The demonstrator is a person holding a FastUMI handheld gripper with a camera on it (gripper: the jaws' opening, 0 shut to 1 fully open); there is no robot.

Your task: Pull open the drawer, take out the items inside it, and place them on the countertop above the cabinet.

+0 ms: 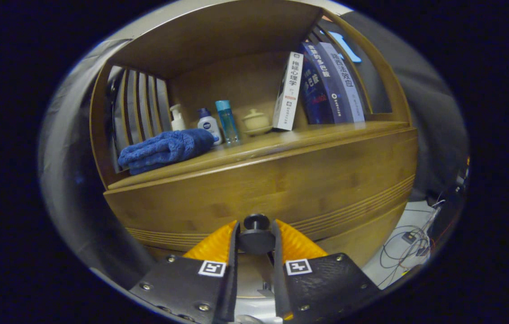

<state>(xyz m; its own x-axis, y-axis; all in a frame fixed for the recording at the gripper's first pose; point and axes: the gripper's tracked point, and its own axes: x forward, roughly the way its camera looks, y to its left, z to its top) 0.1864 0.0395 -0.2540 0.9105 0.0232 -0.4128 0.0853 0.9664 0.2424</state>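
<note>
Step in hand: the drawer pull, opening stage, grip on the handle set. The hand-held gripper with orange ribbed fingers and black marker-tagged plates (pixel 256 238) has its fingers narrowed around the small round black knob (pixel 256 222), one finger close on each side. They look to be pressing it, though contact on the far side of the knob is hard to confirm.

The knob sits low on the wide bamboo drawer front with grooved lines along its lower edge (pixel 281 184). The front appears flush or nearly flush with the cabinet, so I judge the drawer not yet open; its contents are hidden.

Above the drawer is the bamboo countertop (pixel 308 135), already crowded:
- folded blue towel (pixel 164 148) towards the slatted side
- white pump bottle (pixel 177 119), white bottle with dark blue cap (pixel 209 126) and clear blue bottle (pixel 227 120) behind and beside the towel
- small cream lidded cup on a saucer (pixel 256 122)
- leaning books, one white and two dark blue (pixel 322 85)

Next move, by my reading: hold the squeeze and pull straight back along the drawer's travel. Any sideways or upward drift could slip the fingers off the small knob. Free placing space looks best on the countertop's front strip, ahead of the cup and books.
</note>
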